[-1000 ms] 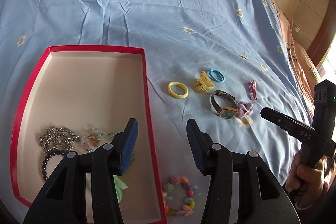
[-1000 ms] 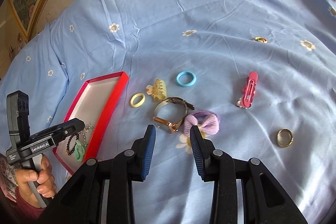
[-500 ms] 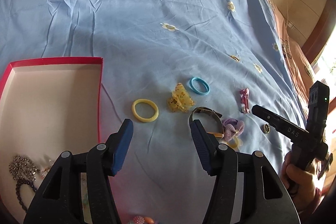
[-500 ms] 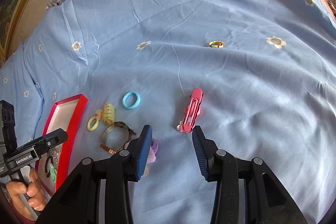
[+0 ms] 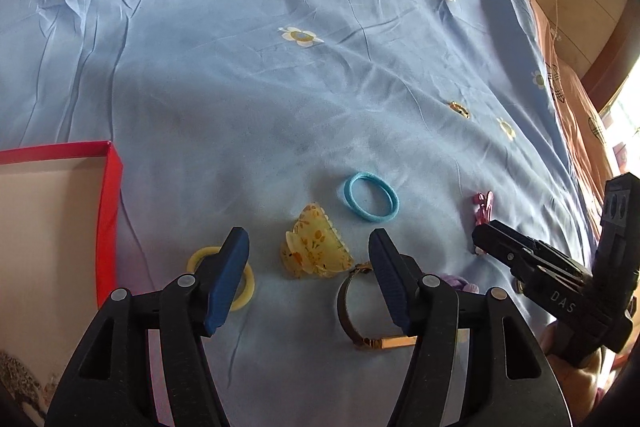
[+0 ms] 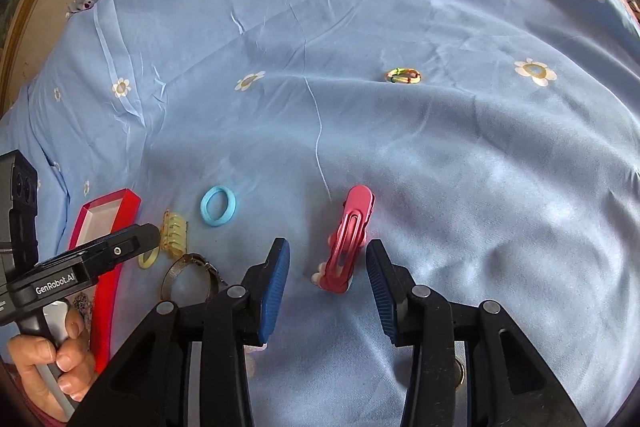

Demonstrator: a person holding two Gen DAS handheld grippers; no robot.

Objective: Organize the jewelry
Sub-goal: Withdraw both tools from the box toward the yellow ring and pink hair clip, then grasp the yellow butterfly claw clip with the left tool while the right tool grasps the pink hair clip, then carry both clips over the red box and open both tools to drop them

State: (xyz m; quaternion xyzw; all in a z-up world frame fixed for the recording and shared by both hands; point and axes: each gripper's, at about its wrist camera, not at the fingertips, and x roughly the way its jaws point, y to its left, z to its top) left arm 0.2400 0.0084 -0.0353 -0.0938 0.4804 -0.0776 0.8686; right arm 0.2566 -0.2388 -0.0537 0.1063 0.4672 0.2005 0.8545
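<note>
Two parted tools (image 5: 308, 275) (image 6: 326, 277): left opening over yellow claw clip (image 5: 316, 249), right astride pink clip (image 6: 347, 241).

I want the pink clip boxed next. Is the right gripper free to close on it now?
Probably yes. The right gripper is open with the pink hair clip lying between its fingers on the bedsheet, and nothing covers or crowds it.

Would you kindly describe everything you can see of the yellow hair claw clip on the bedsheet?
The yellow hair claw clip looks like translucent amber-yellow plastic with small orange flower markings and a scalloped edge. From the right wrist view its comb-like teeth show. It lies on the blue sheet, between the yellow ring and the watch, below the blue hair tie. It sits ahead of the left hand-held gripper, whose jaws are opening and not touching it.
</note>
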